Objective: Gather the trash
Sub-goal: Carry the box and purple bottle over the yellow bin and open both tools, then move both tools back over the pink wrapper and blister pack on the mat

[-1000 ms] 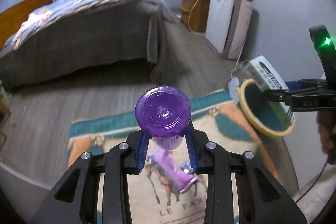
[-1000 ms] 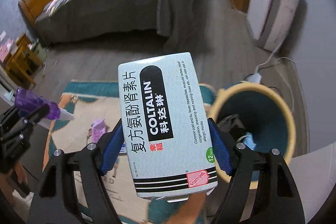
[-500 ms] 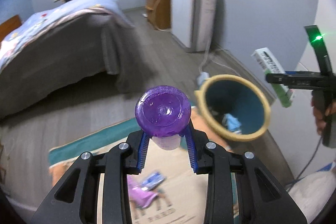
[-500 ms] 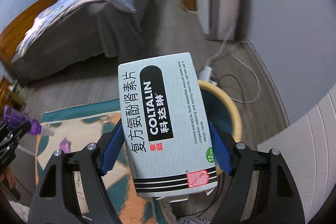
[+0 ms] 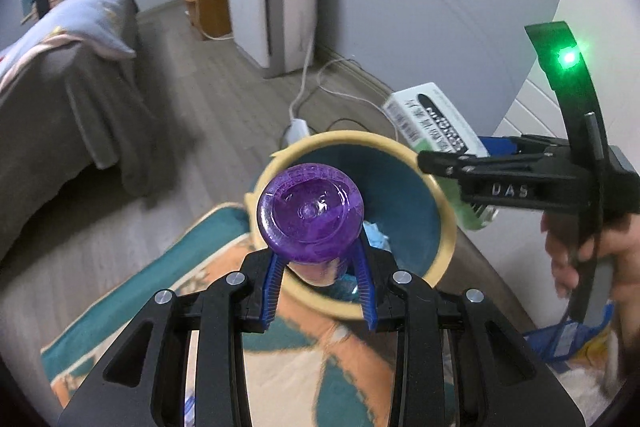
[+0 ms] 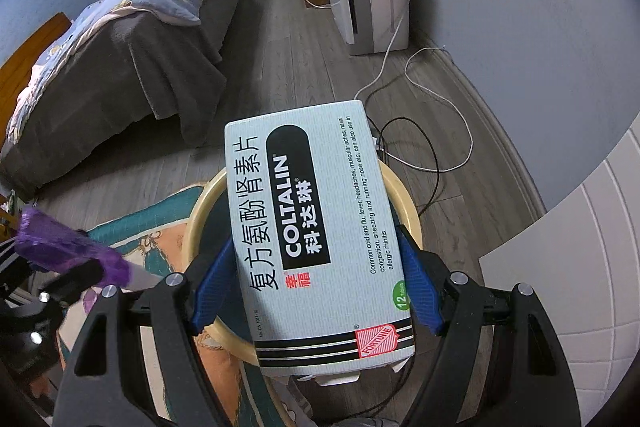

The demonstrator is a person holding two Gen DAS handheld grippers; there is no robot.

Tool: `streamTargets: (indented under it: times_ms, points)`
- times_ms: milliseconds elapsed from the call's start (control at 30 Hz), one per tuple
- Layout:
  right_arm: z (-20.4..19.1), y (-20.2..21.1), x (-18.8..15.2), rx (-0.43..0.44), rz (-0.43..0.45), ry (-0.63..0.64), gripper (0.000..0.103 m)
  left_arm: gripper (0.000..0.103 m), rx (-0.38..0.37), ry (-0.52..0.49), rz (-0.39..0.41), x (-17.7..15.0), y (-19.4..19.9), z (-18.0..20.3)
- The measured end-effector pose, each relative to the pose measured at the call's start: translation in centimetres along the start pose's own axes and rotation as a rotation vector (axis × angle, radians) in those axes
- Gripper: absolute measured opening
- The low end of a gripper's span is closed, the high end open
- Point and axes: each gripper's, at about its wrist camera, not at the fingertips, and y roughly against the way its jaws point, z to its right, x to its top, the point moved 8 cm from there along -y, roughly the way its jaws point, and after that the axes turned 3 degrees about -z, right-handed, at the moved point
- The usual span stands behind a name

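Both tongs grip trash over my bin (image 5: 442, 247): left tongs (image 5: 318, 287) squeeze a purple bottle (image 5: 310, 213), right tongs (image 6: 316, 291), at 3 o'clock, squeeze a pill box (image 6: 316, 227).

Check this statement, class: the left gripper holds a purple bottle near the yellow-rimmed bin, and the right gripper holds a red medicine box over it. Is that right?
Not quite: the medicine box is pale grey-white with black lettering, not red, as the right wrist view shows. The rest stands: the left gripper holds the purple bottle near the yellow-rimmed bin, and the right gripper holds the box over it.
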Motion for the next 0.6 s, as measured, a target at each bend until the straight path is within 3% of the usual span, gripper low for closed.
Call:
streamTargets:
  times_ms: [100,167,267,467,600]
  points:
    - [0.2,-0.4,0.2,-0.005,-0.001,-0.006,0.076,0.042,-0.015,0.0,-0.002,1.0,-1.0,0.2]
    - [0.3,-0.7,0.3,-0.01,-0.005,-0.012,0.076,0.056,-0.009,0.003,0.008,1.5,-1.2,-0.2]
    - [0.4,-1.1,0.3,-0.014,-0.01,-0.015,0.078,0.067,-0.005,0.01,0.027,2.0,-0.7,-0.7]
    - [0.2,-1.3,0.3,-0.019,-0.014,-0.016,0.084,0.088,0.037,0.046,0.046,0.9,0.9,-3.1]
    - [-0.6,-1.1,0.1,-0.024,-0.017,0.005,0.087,0.091,0.076,0.076,0.052,-0.2,2.1,-4.9]
